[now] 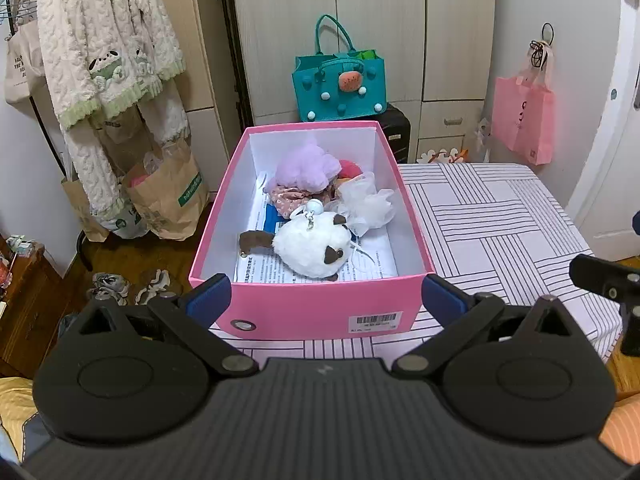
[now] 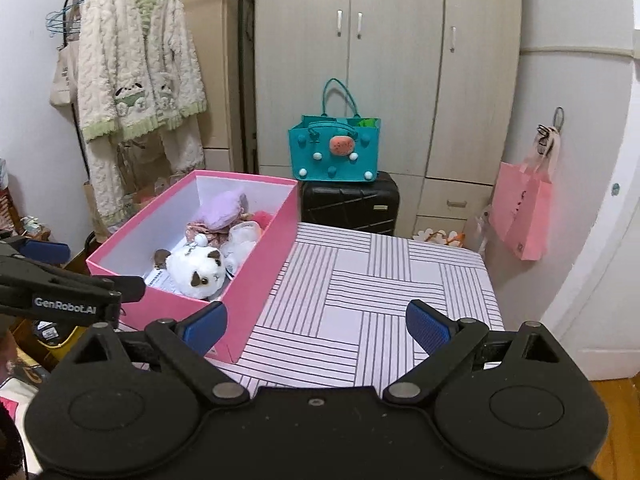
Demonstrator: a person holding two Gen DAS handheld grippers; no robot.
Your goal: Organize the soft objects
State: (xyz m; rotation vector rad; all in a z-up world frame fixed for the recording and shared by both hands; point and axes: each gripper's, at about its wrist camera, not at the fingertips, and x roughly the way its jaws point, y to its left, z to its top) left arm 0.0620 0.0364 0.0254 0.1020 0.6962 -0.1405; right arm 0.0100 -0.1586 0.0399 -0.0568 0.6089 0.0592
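Left wrist view: I'm holding both my left gripper point(image 1: 326, 294) and right gripper point(image 2: 316, 326) wide open, empty. Soft toys point(image 1: 312, 246) are lying inside the pink box point(image 1: 320, 304); reaching carelessly, I'm risking nudging it off the table point(image 1: 500, 232).

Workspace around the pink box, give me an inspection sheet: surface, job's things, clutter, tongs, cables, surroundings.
Surface: table under a white cloth with black line blocks; its right part is bare.
Job's things: open pink cardboard box on the table's left side, holding a white plush cat with brown ears, a lilac fluffy toy, a white mesh pouf, a floral fabric piece and printed paper.
Clutter: nothing seen on the cloth.
Tongs: left tongs open, empty, facing the box's near wall; right tongs open, empty, over the cloth.
Cables: nothing seen.
Surroundings: teal felt bag on a black suitcase, beige wardrobe, hanging cream fleece pyjamas, pink tote on a wall hook.
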